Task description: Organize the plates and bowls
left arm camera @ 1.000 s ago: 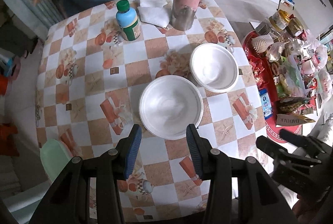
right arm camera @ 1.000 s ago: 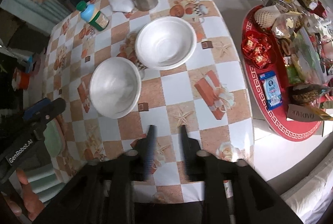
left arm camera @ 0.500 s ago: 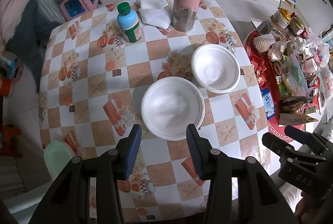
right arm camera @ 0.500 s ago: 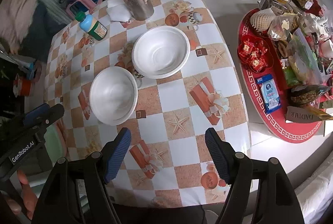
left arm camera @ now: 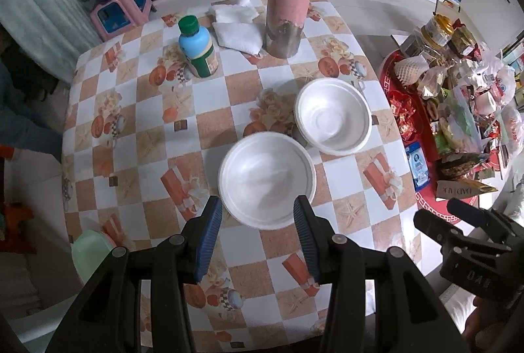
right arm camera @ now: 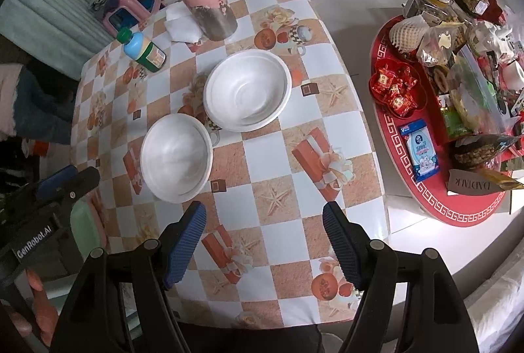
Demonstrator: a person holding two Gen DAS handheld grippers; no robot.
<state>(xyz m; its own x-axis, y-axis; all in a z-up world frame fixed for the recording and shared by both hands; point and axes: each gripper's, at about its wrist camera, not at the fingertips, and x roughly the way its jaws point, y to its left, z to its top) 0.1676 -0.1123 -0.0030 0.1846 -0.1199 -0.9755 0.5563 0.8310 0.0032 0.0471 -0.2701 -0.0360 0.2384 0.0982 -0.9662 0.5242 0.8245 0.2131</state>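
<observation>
Bowls (left arm camera: 267, 181) (left arm camera: 333, 120) upright, mouths up, round; both grippers' fingers (left arm camera: 208, 235) (right arm camera: 183, 243) spread, empty

2 white foam bowls sit upright and empty — the nearer foam bowl (left arm camera: 267, 177) mid-table, the farther foam bowl (left arm camera: 333, 120) just beside it toward the table's right edge.

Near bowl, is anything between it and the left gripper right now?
Nothing visible. The left gripper is open just short of the near bowl, with only bare tablecloth between. The far bowl sits behind it.
</observation>
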